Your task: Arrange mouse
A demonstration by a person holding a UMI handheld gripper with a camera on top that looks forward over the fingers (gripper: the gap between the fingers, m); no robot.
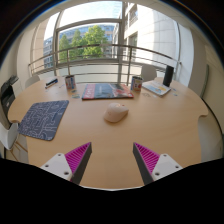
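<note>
A pale beige mouse (116,113) lies on the round wooden table (150,125), well beyond my fingers and a little right of the middle. A dark patterned mouse mat (43,118) lies on the table to the left of the mouse, apart from it. My gripper (112,158) is open and empty, held above the near edge of the table. Its two magenta pads (77,157) stand wide apart, with bare table between them.
A red-framed flat item (106,91) lies at the far middle of the table. A notebook or papers (156,88) lie at the far right. Small dark upright items (70,83) stand along the far side. Chairs stand at the left and right. Large windows lie beyond.
</note>
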